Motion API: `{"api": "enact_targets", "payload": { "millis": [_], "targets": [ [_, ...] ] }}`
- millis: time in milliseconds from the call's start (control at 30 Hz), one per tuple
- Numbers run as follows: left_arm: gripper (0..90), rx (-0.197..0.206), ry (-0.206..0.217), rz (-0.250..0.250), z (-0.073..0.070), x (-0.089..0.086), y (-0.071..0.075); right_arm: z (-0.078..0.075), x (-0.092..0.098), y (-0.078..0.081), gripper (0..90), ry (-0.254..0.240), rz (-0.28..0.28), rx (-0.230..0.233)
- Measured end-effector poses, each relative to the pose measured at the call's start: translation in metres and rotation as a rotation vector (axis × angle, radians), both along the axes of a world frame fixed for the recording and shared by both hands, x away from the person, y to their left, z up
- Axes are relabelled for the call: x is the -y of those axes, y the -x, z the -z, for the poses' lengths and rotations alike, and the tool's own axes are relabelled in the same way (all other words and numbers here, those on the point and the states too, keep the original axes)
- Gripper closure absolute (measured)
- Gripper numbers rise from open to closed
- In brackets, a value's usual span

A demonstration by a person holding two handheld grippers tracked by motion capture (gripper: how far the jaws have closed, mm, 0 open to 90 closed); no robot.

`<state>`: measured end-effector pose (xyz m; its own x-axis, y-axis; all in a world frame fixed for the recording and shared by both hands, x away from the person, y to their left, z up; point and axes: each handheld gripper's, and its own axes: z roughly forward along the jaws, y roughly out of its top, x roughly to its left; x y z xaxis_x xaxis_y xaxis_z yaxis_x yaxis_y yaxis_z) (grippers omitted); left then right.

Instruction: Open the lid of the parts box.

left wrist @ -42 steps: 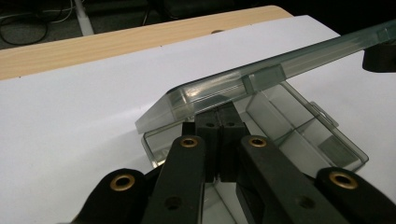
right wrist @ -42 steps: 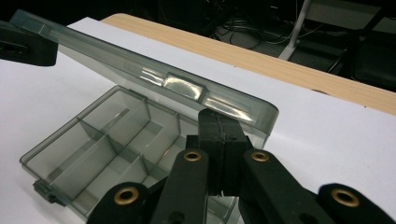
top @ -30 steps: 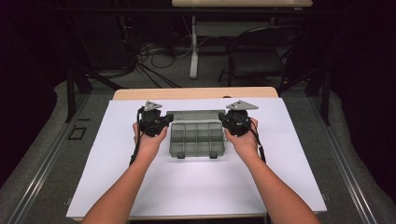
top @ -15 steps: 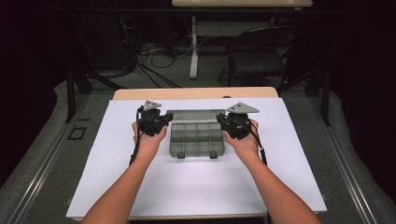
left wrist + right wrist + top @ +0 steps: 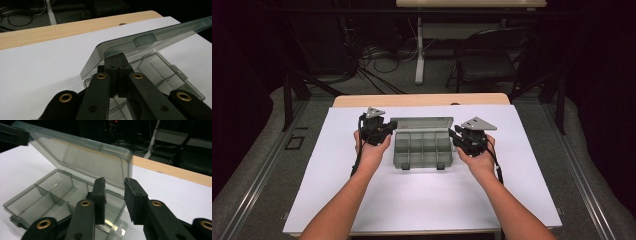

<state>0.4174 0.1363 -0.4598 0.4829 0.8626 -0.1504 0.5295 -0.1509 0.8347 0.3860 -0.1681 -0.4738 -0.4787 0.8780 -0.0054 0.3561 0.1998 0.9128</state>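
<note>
A clear, smoke-tinted plastic organizer box [image 5: 423, 149] sits near the middle of a white table [image 5: 422, 200], its base split by thin dividers into small empty compartments. Its hinged lid [image 5: 422, 123] stands partly raised along the far edge, tilted up and back.

The box looks light and stiff, with thin, smooth, glossy walls that would likely slip under hard pads and could crack or pop out if squeezed too strongly. The best holds appear to be the lid's rim at its corners, or the short side walls of the base; the small latch tabs on the front edge look too delicate to pull on.

The left gripper [image 5: 117, 65], at the box's left end, has its black jaws pressed together, their tips right under the near corner of the lid; whether a thin edge is caught between them cannot be told. The right gripper [image 5: 115, 195], at the box's right end, has just been opening: its jaws stand apart with a bare gap, just in front of the lid's edge, pinching nothing.

The white table top is matte and flat, with a strip of light wood [image 5: 422, 99] showing along its far side. Beyond lies a dark room with a grey floor, loose cables [image 5: 372, 65], a white table leg [image 5: 419, 50] and a black chair [image 5: 484, 62].
</note>
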Motion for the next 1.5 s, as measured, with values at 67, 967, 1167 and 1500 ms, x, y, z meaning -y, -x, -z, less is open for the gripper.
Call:
{"api": "enact_targets", "payload": {
  "millis": [67, 967, 1167, 1500],
  "targets": [
    [90.0, 0.0, 0.003, -0.003, 0.0, 0.0, 0.0, 0.003, 0.003, -0.002, 69.6, 0.006, 0.009, -0.007],
    [90.0, -0.002, -0.015, 0.0, -0.001, 0.002, -0.002, 0.052, -0.002, -0.052, 74.7, 0.036, 0.094, -0.076],
    [90.0, -0.002, -0.015, 0.003, -0.001, 0.003, -0.002, 0.056, -0.006, -0.055, 75.8, 0.035, 0.101, -0.08],
    [90.0, -0.002, -0.014, 0.008, -0.001, 0.002, -0.002, 0.057, -0.008, -0.059, 81.5, 0.024, 0.118, -0.079]
  ]
}}
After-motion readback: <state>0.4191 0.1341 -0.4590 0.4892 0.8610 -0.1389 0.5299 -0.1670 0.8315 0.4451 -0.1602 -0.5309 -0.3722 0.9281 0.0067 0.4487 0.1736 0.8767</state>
